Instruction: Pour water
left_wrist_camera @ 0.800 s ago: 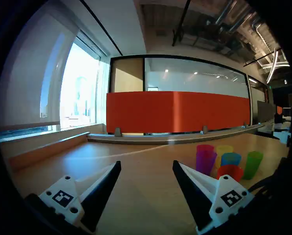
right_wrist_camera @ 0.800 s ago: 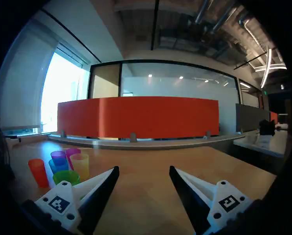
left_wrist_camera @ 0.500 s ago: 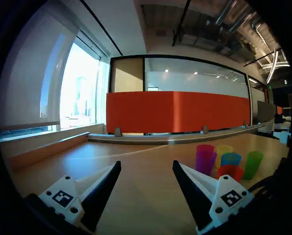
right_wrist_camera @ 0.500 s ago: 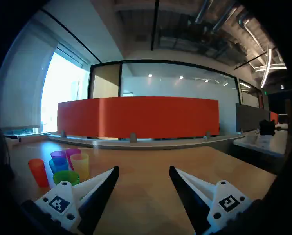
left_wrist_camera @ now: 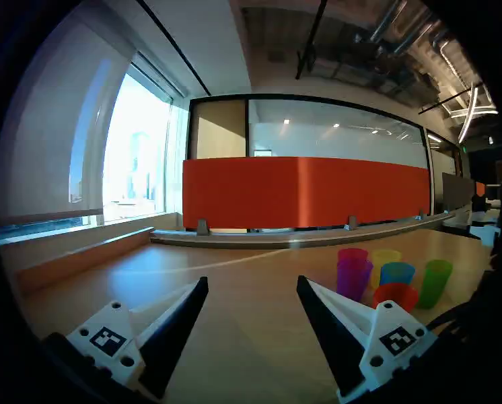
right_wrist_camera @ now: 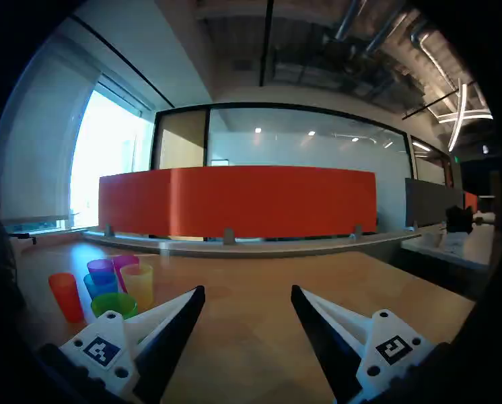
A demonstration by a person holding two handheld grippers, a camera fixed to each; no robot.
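Note:
Several coloured plastic cups stand clustered on the wooden table. In the left gripper view they sit to the right: a purple cup [left_wrist_camera: 352,276], a yellow cup [left_wrist_camera: 385,258], a blue cup [left_wrist_camera: 397,273], a red cup [left_wrist_camera: 396,295] and a green cup [left_wrist_camera: 435,282]. My left gripper [left_wrist_camera: 252,289] is open, low over the table, left of them. In the right gripper view the cluster is at the left: red cup [right_wrist_camera: 66,295], purple cup [right_wrist_camera: 101,269], yellow cup [right_wrist_camera: 138,283], green cup [right_wrist_camera: 114,304]. My right gripper [right_wrist_camera: 247,296] is open, right of them, holding nothing.
An orange divider panel [left_wrist_camera: 305,191] runs along the table's far edge [right_wrist_camera: 251,248]. A bright window [left_wrist_camera: 133,161] and a sill lie to the left. Another desk [right_wrist_camera: 453,246] stands at the far right.

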